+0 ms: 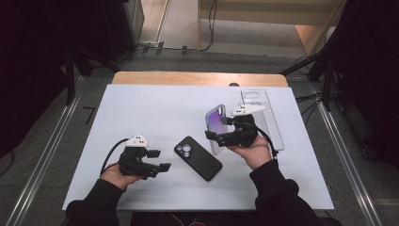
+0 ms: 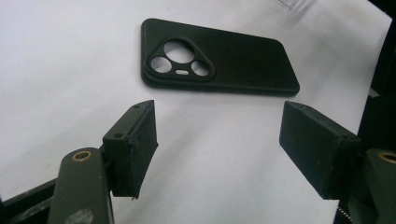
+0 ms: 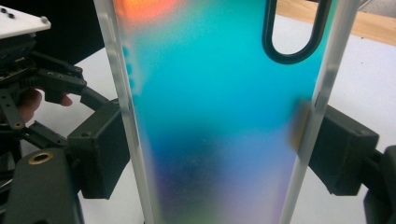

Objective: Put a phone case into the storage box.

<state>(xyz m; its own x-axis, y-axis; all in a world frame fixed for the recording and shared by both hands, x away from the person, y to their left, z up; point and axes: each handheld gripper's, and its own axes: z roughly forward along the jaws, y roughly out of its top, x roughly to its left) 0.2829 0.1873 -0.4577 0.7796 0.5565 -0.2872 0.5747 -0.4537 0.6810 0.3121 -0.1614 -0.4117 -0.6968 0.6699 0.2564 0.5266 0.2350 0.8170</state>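
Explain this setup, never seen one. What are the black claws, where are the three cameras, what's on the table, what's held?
No robot here: a person holds a two-jaw gripper in each hand. One picture comes from a fixed camera above the table; the other two come from cameras riding on each gripper, looking along its jaws.

The right gripper is clamped on the edges of an iridescent phone case, held upright off the white table. The left gripper is open and empty, pointing at a black phone case lying camera cutouts up. A clear phone case lies at the far right, partly behind the right gripper.
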